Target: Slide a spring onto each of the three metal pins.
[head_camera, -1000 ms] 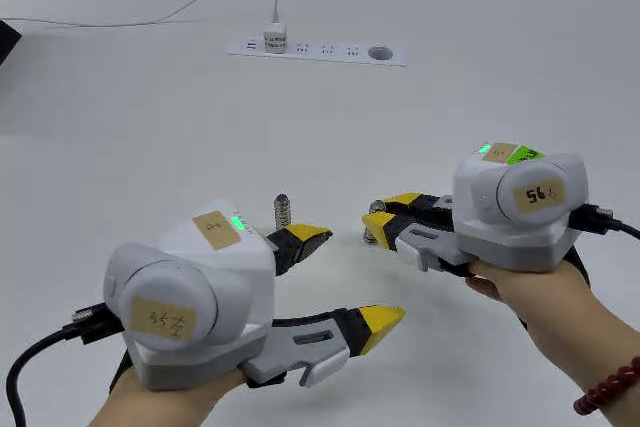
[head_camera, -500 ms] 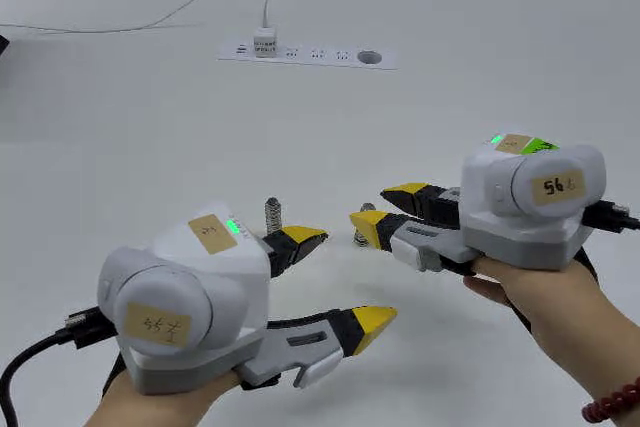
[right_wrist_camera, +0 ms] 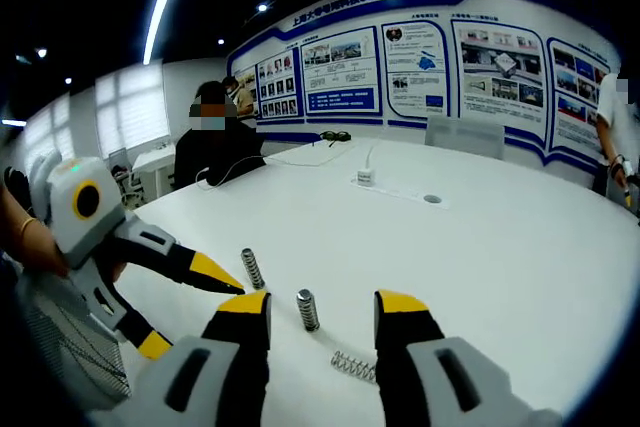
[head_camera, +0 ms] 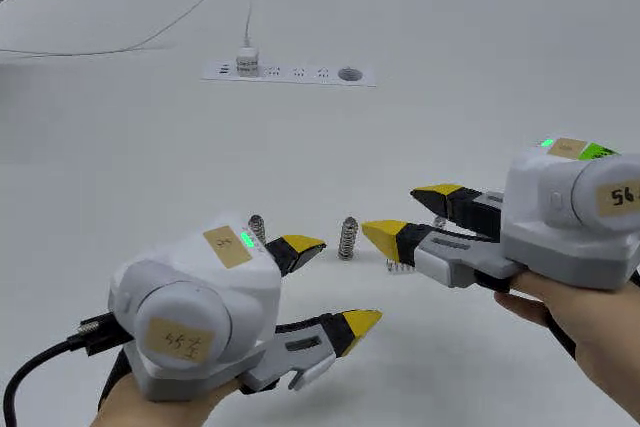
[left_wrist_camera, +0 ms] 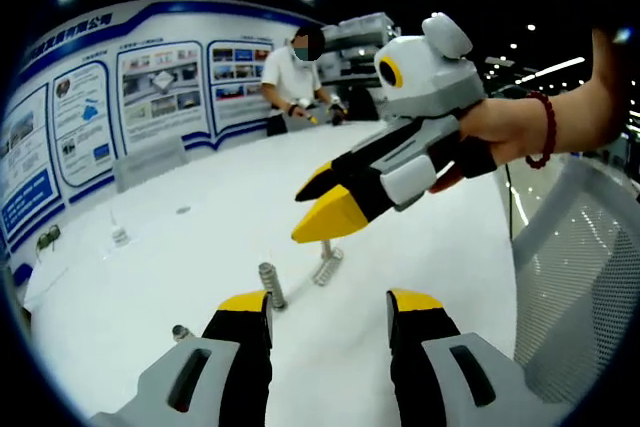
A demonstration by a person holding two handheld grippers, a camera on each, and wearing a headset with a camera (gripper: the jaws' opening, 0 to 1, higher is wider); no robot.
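A loose spring [head_camera: 400, 266] lies on its side on the white bench [head_camera: 150, 147], toward the near edge. It is a short coil of bright wire with open turns. Near it, toward the bench's left edge, the first pin [head_camera: 347, 237] stands upright with a spring round it. The second pin [head_camera: 257, 228] stands beyond that, likewise sprung, its foot hidden behind the left gripper's body. Both read as small grey ribbed columns. The third pin cannot be picked out with certainty; it may be the small dark thing between the right gripper's jaws in the head view.

The right gripper [head_camera: 410, 211] hovers just over the loose spring, its yellow-tipped jaws apart and holding nothing. In the right gripper view the spring lies between those jaws, just ahead of them. The left gripper [head_camera: 335, 282] sits close to the two sprung pins, its jaws spread wide and empty.

Two of the three pins look done, so the step in hand seems to be picking up the last spring. That calls for the right gripper to drop to the bench and close gently across the coil. It must then stand the coil upright so its bore meets the pin's tip. So light a coil may roll or skid when nudged.

A power strip [head_camera: 290, 73] lies well apart, nearer the far edge.
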